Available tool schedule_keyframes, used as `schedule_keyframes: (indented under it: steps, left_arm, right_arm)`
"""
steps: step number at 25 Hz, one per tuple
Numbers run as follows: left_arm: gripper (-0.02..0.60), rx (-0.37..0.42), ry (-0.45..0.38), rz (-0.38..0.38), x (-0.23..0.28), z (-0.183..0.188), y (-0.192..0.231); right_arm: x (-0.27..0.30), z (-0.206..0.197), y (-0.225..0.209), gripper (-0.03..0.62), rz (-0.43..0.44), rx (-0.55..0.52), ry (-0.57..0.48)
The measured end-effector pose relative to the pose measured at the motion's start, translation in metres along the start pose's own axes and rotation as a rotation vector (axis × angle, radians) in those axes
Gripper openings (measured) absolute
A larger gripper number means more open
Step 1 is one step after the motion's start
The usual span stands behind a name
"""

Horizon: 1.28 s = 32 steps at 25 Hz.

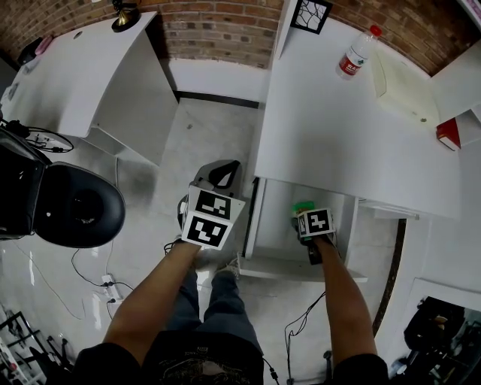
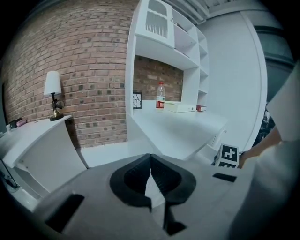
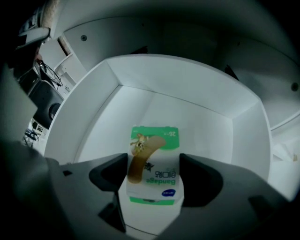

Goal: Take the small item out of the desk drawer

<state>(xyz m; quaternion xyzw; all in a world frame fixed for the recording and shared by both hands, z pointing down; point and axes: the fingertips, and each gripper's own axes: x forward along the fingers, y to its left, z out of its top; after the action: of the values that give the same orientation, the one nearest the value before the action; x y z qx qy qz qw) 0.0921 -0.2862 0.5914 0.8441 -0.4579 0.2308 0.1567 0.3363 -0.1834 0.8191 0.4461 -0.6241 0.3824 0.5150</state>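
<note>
The desk drawer is pulled out below the white desk top. A small green and white bandage box lies in it. In the right gripper view the box sits on the drawer's white floor, and my right gripper reaches down into the drawer with both pads against the box's sides. In the head view that right gripper is just behind the box. My left gripper hangs left of the drawer above the floor; its jaws meet at the tips with nothing between them.
A water bottle and a red book are on the desk. A black chair stands at the left, with cables on the floor near it. A second white table with a lamp is at the far left.
</note>
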Motion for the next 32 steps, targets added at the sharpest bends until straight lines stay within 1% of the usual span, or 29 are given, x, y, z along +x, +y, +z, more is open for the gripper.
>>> schedule_keyframes:
  steps: [5, 11, 19, 25, 32]
  left_arm:
    - [0.005, 0.002, 0.002, -0.001, -0.002, 0.004, 0.005]
    - [0.005, 0.005, -0.018, -0.019, -0.006, 0.024, 0.006]
    - [0.005, 0.035, -0.038, -0.063, -0.016, 0.057, 0.003]
    - [0.005, 0.062, -0.057, -0.103, -0.021, 0.081, -0.004]
    - [0.005, 0.091, -0.095, -0.148, -0.031, 0.111, -0.008]
  right_arm:
    - [-0.008, -0.001, 0.008, 0.344, 0.04, -0.041, 0.008]
    - [-0.035, 0.008, 0.014, 0.342, 0.07, -0.035, -0.074]
    - [-0.089, 0.021, 0.023, 0.342, 0.053, -0.048, -0.14]
    - [-0.129, 0.029, 0.029, 0.342, 0.028, -0.006, -0.207]
    - [-0.188, 0.046, 0.027, 0.344, -0.029, 0.004, -0.309]
